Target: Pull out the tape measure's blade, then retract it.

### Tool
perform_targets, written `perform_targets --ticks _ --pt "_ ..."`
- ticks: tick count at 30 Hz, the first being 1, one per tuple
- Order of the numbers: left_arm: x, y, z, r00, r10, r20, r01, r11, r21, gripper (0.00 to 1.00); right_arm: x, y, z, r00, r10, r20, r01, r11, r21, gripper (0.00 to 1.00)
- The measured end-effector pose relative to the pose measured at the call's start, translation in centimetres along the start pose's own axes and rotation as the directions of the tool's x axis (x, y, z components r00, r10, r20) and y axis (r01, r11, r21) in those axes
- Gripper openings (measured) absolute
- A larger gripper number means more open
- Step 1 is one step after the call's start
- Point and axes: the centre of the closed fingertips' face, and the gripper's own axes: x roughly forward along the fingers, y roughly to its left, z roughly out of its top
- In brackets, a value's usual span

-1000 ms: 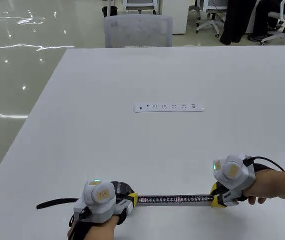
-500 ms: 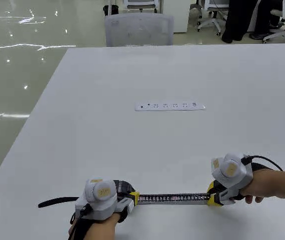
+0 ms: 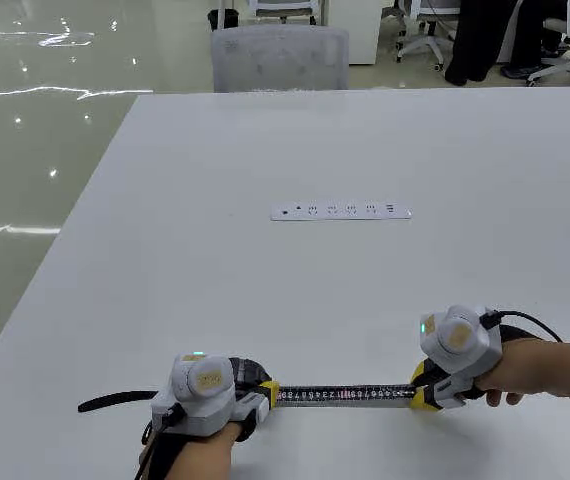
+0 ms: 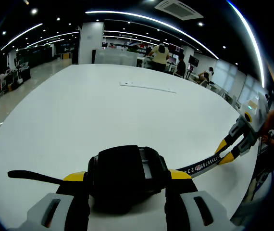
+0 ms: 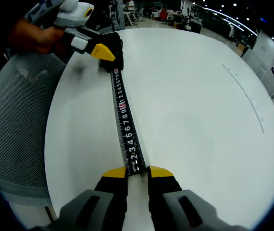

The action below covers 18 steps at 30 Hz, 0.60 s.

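On the white worktop [image 3: 365,290], a black strap [image 3: 115,404] trails left from the tape measure [image 3: 247,378], which my left gripper [image 4: 127,177] clamps between its fingers, and the blade [image 3: 345,394] lies drawn out flat to my right gripper [image 5: 137,171], whose fingers pinch its tip.

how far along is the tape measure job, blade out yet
Done: the blade is pulled out across the table. In hand: the left gripper clamps the case, and the right gripper pinches the blade's tip. Left: letting the blade retract into the case.
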Motion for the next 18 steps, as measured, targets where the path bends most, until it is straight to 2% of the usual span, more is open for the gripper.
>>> perform_targets --ticks 11,18 --pt "0.0 0.0 0.0 1.0000 -0.004 0.000 0.004 1.000 0.001 0.60 0.4 0.4 0.8 0.9999 0.010 0.000 -0.010 0.999 -0.045 0.14" --pt "0.0 0.0 0.0 1.0000 -0.004 -0.002 0.004 1.000 0.003 0.60 0.6 0.5 1.2 0.9999 0.014 -0.006 -0.014 0.999 -0.049 0.14"
